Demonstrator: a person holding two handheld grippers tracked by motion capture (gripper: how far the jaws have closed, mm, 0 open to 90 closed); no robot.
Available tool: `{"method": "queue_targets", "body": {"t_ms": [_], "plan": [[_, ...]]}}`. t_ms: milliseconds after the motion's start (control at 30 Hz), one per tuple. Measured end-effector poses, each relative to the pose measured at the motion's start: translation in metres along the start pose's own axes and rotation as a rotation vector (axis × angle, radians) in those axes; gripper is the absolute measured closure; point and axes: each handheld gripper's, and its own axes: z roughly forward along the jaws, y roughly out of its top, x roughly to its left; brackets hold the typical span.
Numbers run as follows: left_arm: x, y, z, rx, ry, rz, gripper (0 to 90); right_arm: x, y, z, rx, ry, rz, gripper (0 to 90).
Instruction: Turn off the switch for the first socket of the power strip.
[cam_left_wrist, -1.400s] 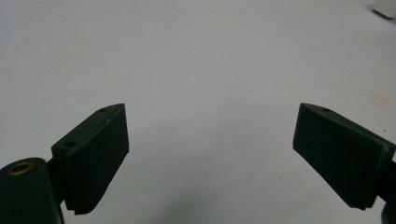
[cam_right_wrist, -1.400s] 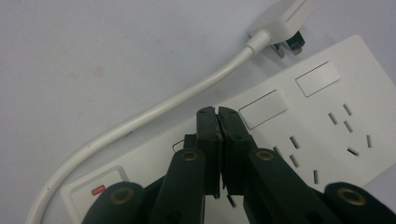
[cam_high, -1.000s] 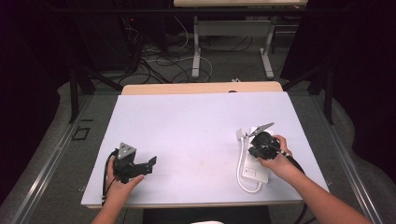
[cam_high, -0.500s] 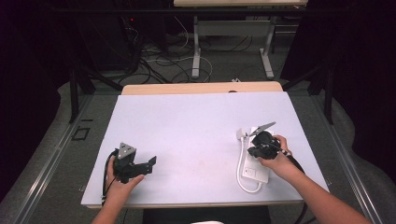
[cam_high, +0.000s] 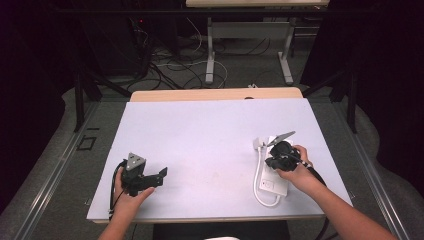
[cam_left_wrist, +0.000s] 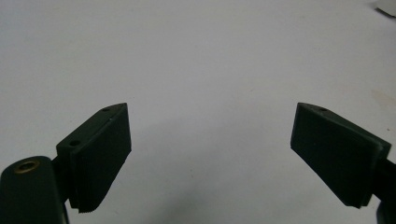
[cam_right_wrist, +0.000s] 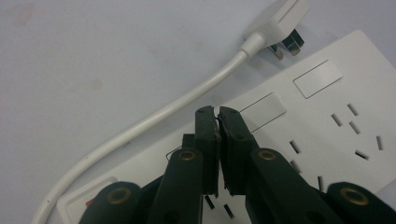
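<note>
A white power strip (cam_high: 274, 184) lies flat at the right of the table, its sockets (cam_right_wrist: 355, 116) facing up. Its white cable (cam_right_wrist: 154, 116) loops round to a white plug (cam_right_wrist: 280, 18) lying on the table beside the strip's far end. My right gripper (cam_right_wrist: 216, 112) is shut, its jaws pressed together with nothing between them, and its tips hover over the strip's top face. In the high view the right gripper (cam_high: 272, 161) sits over the strip's middle. My left gripper (cam_high: 162, 175) rests at the front left of the table; its jaws (cam_left_wrist: 210, 140) stand wide open over bare tabletop.
The white tabletop (cam_high: 210, 140) stretches between the two hands. Beyond its far wooden edge (cam_high: 215, 94) are floor cables and the legs of another table (cam_high: 250, 45). Dark curtains stand on both sides.
</note>
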Motion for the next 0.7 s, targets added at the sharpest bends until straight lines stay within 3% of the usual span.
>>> {"method": "queue_targets", "body": {"t_ms": [267, 333, 433, 700], "plan": [[-0.0001, 0.0000, 0.0001, 0.002, 0.001, 0.004, 12.3, 0.0002, -0.0012, 0.0013, -0.022, 0.004, -0.010, 89.8], [-0.0005, -0.0002, 0.0005, -0.004, 0.000, 0.001, 12.3, 0.0009, -0.0012, 0.0023, 0.006, 0.014, -0.008, 90.0], [-0.0004, -0.0002, 0.0004, -0.002, 0.000, 0.002, 12.4, 0.0016, -0.0020, 0.0020, -0.008, -0.001, -0.026, 90.0], [-0.0005, -0.0003, 0.0008, 0.001, 0.000, 0.003, 12.6, 0.0016, -0.0023, 0.0020, -0.009, 0.003, -0.008, 90.0]]}}
